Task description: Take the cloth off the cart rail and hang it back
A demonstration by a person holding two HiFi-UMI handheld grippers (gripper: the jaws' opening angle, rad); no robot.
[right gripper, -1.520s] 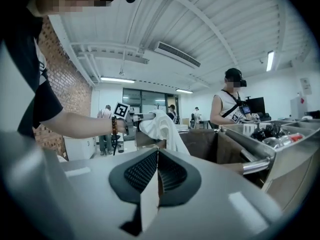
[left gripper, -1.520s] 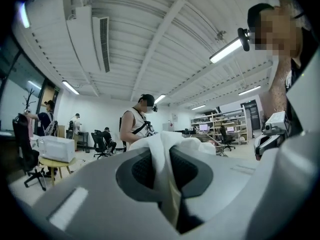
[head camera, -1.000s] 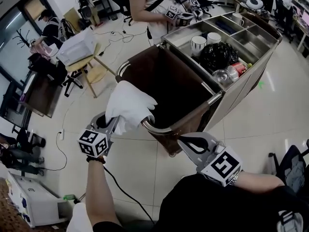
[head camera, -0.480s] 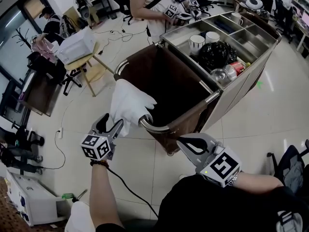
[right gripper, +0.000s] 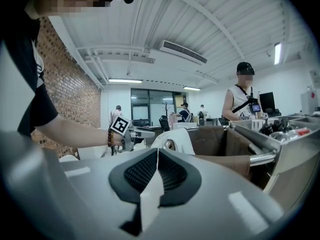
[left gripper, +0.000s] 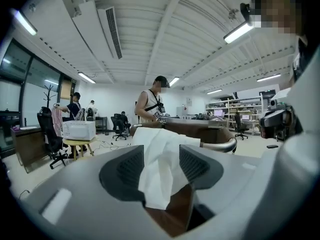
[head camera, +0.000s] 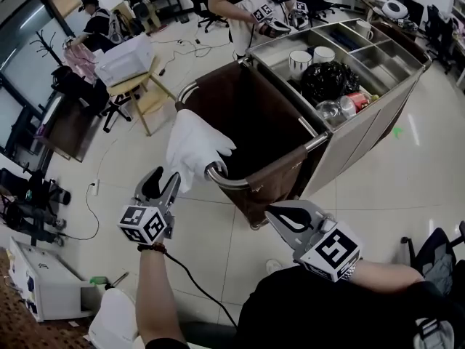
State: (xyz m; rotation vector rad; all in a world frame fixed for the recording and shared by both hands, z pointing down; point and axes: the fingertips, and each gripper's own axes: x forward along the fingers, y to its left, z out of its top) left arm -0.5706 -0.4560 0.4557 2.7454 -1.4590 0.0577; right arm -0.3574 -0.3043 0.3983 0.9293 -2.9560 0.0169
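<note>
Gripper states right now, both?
Left gripper: open, jaws just been closing; cloth in the gap, not pinched.
Right gripper: shut, nothing seen held.

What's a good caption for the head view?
White cloth draped over the corner of the cart rail.

Left tool (head camera: 166, 177) jaws apart (just narrowing), right tool (head camera: 275, 215) closed

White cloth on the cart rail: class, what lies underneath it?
The cloth drapes over the curved metal rail at a corner of the brown bag. The rail shows on either side of the cloth; the stretch beneath it is covered.
</note>
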